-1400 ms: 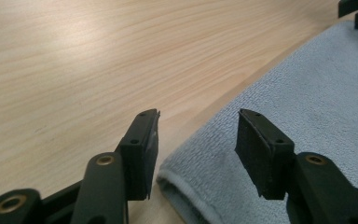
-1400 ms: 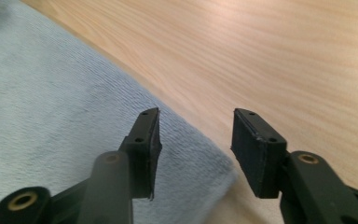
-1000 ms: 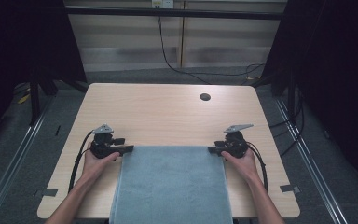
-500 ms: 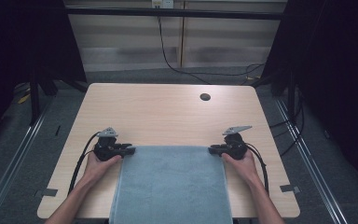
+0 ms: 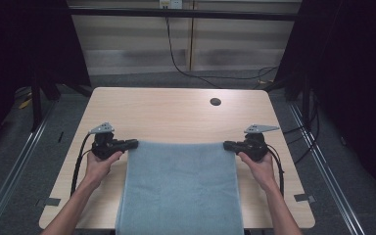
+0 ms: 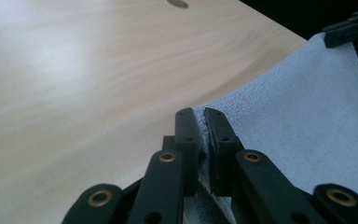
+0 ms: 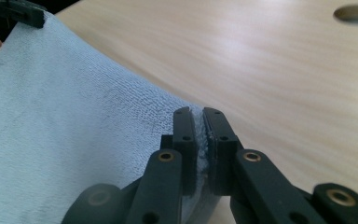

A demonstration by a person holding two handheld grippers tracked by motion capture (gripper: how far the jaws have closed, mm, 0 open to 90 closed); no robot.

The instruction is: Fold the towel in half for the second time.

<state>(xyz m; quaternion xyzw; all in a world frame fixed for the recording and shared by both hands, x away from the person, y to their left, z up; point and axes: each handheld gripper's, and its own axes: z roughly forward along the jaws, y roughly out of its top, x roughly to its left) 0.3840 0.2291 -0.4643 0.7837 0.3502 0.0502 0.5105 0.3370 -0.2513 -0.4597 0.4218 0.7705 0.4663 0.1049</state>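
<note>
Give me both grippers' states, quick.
Left gripper: jaws just closed, shut on the far left corner of the blue towel.
Right gripper: jaws just closed, shut on the towel's far right corner.

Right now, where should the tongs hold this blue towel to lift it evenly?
By the two far corners of the towel, each approached from its outer side. Left tongs and right tongs are already shut there; the far edge spans straight between them.
</note>
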